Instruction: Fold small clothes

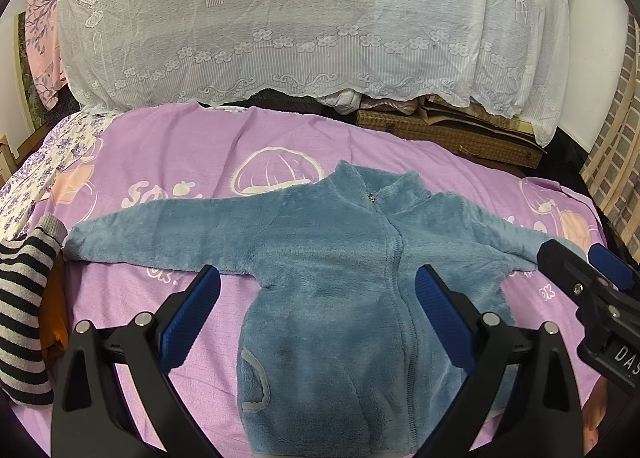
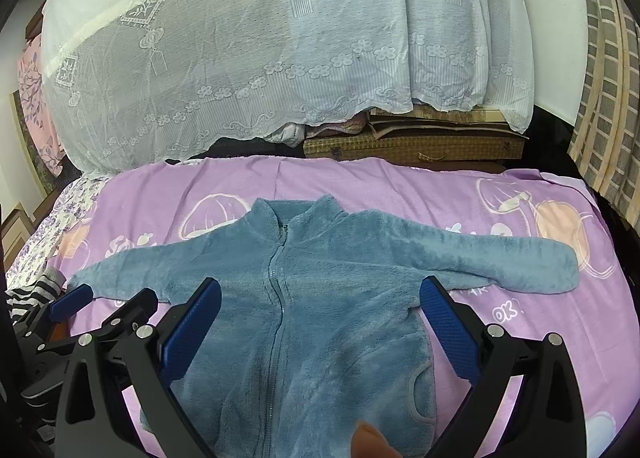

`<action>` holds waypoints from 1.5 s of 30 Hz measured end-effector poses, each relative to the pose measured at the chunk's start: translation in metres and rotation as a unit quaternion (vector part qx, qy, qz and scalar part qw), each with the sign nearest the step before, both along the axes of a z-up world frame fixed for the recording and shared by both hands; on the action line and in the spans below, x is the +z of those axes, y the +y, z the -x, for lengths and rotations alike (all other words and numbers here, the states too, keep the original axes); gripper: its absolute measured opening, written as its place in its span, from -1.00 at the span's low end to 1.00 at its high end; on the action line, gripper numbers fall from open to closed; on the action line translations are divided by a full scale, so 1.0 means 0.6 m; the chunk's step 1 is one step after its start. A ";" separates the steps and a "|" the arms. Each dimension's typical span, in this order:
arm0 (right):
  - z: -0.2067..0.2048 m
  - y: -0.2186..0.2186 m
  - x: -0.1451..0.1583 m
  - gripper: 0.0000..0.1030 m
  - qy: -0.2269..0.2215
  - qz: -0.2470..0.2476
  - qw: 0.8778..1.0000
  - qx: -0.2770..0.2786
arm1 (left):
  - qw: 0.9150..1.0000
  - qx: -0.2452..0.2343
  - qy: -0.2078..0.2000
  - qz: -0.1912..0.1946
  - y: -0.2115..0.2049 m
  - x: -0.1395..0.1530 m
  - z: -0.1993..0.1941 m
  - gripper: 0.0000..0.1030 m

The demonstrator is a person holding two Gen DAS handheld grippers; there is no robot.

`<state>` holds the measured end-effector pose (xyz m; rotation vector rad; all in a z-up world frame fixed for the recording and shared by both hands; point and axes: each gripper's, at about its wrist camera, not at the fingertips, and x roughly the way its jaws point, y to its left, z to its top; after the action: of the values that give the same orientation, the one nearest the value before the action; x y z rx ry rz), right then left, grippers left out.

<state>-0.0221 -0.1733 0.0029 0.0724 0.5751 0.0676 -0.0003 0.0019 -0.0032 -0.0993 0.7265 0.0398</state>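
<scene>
A small blue-grey fleece zip-up jacket (image 1: pixel 344 290) lies face up on a lilac printed bed sheet (image 1: pixel 168 145), filling the centre and lower half of both wrist views. Its zip is closed, both sleeves are spread straight out to the sides, and the collar points toward the top of the frame. No fold has been made yet, so the work appears to be at its very start, with the garment laid flat and ready.

The left claw (image 1: pixel 318 290) hovers over the jacket's body, its blue-padded jaws set wide and gripping nothing. The right claw (image 2: pixel 320 298) hangs above the same garment in the same wide, empty state. The next move probably calls for each claw to travel out to a sleeve cuff, pinch the thick pile firmly and bring the sleeve across the chest.

At the left edge of the left wrist view sits a black-and-grey striped knit garment (image 1: pixel 24 314). A white lace cover (image 1: pixel 280 17) drapes over a pile across the top.

The sheet shows "OK" at the right of the right wrist view; the other printed lettering is partly hidden. The right claw's housing, at the right edge of the left wrist view, reads "DAS", cut off.
</scene>
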 end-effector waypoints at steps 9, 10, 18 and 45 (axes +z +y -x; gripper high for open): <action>-0.001 -0.002 0.000 0.93 0.000 0.000 1.000 0.000 | 1.000 0.000 0.001 0.000 0.001 -0.001 0.000 0.85; -0.001 -0.002 0.000 0.93 0.000 -0.001 1.000 0.000 | 1.000 0.001 0.001 0.000 0.001 -0.001 0.000 0.85; -0.002 0.004 -0.005 0.93 0.003 0.000 1.000 -0.002 | 1.000 0.004 0.007 0.000 0.012 -0.011 0.000 0.86; -0.037 -0.074 -0.212 0.93 0.140 0.015 0.990 -0.022 | 0.989 -0.004 0.146 0.037 0.047 -0.195 -0.013 0.88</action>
<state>-0.0001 -0.2175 -0.1245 0.0657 0.8551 0.0049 0.0075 0.0304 -0.1201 -0.1640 1.0215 0.0204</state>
